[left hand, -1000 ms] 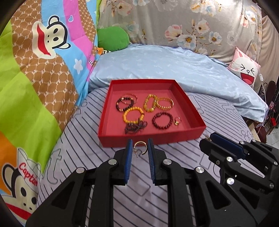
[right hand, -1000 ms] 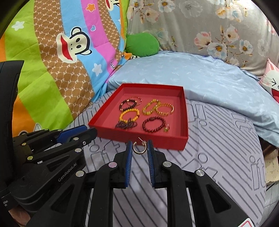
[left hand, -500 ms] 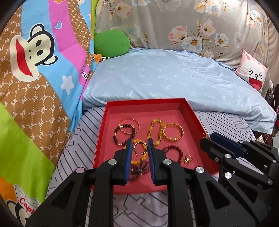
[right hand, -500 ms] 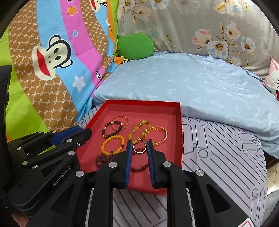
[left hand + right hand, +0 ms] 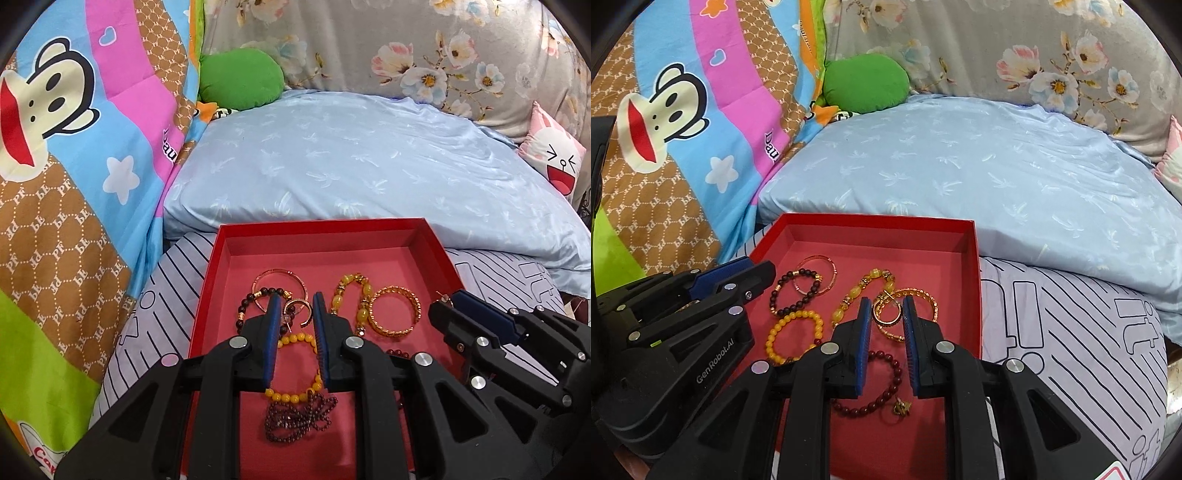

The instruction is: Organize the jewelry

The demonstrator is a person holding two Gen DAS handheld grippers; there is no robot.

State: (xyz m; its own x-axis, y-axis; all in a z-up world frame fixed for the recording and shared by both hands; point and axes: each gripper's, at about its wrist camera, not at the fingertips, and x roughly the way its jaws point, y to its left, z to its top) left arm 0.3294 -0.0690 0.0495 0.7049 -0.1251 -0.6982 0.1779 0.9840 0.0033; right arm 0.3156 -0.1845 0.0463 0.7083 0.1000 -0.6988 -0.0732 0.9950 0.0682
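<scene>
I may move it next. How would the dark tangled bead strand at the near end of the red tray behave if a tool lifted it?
The dark bead strand lies in a loose bunched heap, so it is probably floppy and would dangle. Its beads look tiny, so likely light. It touches the yellow bead bracelet, which it might snag and drag across the red tray.

A bed with a lilac line-patterned sheet (image 5: 159,295) carries a pale blue pillow (image 5: 351,170), a colourful cartoon-monkey quilt (image 5: 74,147), a green cushion (image 5: 240,79) and grey floral fabric (image 5: 424,48).
</scene>
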